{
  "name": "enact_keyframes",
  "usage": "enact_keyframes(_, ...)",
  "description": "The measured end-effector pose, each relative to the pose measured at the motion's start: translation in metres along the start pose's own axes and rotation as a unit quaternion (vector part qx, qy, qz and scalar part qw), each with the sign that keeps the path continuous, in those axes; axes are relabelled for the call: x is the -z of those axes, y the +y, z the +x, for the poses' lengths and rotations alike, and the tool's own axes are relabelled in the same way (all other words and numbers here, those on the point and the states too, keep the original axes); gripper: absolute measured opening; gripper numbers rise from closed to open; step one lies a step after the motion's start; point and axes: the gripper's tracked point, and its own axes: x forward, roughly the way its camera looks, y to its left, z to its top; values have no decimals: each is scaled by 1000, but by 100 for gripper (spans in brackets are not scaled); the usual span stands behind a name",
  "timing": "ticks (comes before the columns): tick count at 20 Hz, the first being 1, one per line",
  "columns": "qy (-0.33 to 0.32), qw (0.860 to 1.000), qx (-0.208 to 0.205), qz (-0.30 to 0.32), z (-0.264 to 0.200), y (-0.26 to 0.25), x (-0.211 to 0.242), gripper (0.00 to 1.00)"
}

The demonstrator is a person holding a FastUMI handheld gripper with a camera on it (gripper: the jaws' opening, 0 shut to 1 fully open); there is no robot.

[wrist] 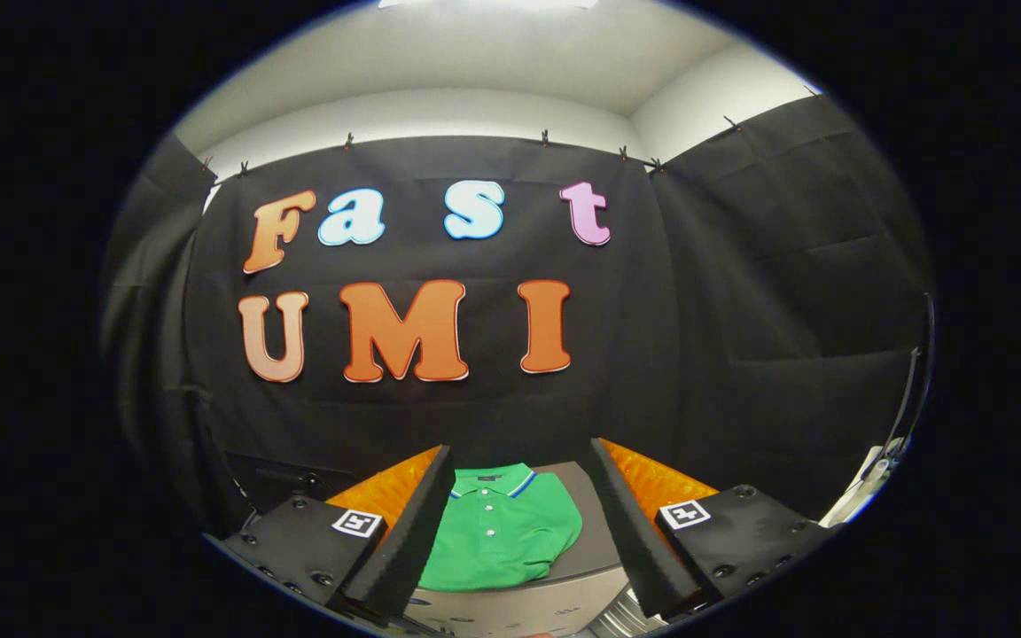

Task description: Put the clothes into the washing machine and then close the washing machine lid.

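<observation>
A folded green polo shirt [500,532] with a blue-and-white trimmed collar lies flat on the grey lid of the washing machine [595,540]. My gripper [521,532] hovers over it, open, and the shirt shows in the wide gap between the two fingers. Neither finger touches the cloth. The machine's pale front edge [510,607] runs just below the shirt, between the finger bases.
The black cloth wall [440,408] stands close behind the machine. A pale object with a thin dark cable [874,470] sits off to the right of the right finger. White walls and ceiling [510,71] rise above the cloth.
</observation>
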Motion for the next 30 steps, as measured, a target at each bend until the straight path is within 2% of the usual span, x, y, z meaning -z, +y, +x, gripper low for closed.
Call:
enact_keyframes(5, 99, 993, -52, 41, 61, 29, 23, 98)
enact_keyframes(10, 203, 977, -59, 43, 132, 40, 53, 98)
enact_keyframes(12, 267, 961, -56, 37, 152, 42, 80, 98)
enact_keyframes(16, 385, 921, -64, 2, 173, 55, 132, 99)
enact_keyframes(19, 428, 901, -71, -3, 181, 67, 153, 99)
enact_keyframes(23, 498, 865, -62, -5, 172, 71, 182, 99)
enact_keyframes(27, 534, 845, -39, -13, 177, 54, 198, 99)
enact_keyframes(29, 562, 826, -45, -8, 174, 52, 211, 99)
enact_keyframes(30, 553, 832, -40, 0, 180, 52, 207, 98)
